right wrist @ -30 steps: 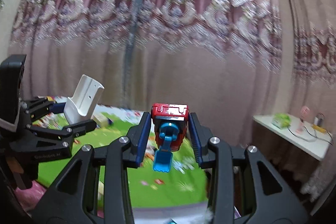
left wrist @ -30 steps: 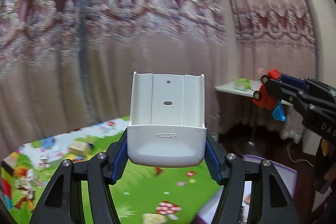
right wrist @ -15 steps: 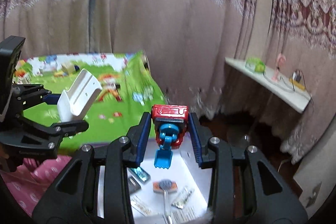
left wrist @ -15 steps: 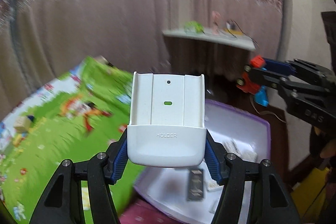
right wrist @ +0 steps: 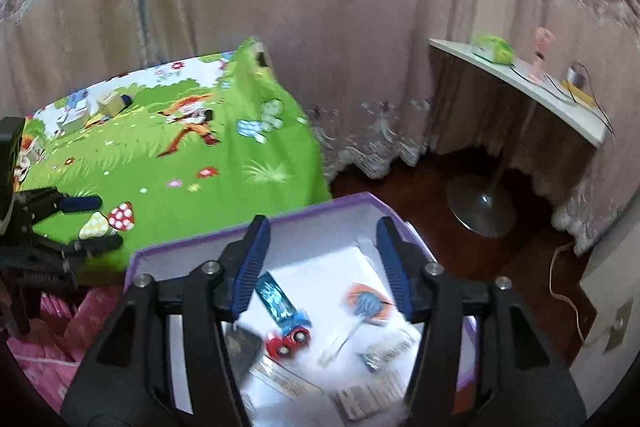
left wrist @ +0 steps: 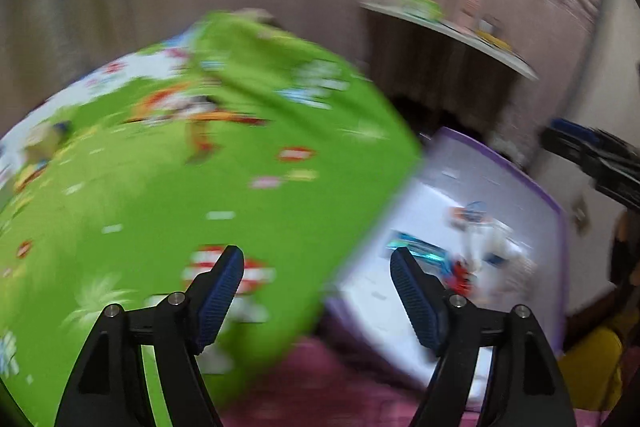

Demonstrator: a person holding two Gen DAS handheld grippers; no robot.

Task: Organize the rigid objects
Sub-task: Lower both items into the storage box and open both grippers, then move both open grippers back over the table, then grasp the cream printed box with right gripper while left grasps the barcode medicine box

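The small red and blue toy digger (right wrist: 289, 339) lies low and centre in the right wrist view, inside the white-lined, purple-rimmed cardboard box (right wrist: 256, 223), among cards and a lollipop. The right gripper (right wrist: 323, 265) hangs above it, jaws opening, nothing between them. The release would go best with both tools clear of the box before they lift away. The left gripper (left wrist: 316, 293), over the green cartoon bedspread (left wrist: 168, 187), is opening and bare too. A second ago it clamped a white holder and the right pinched the digger; the holder is now indistinct.
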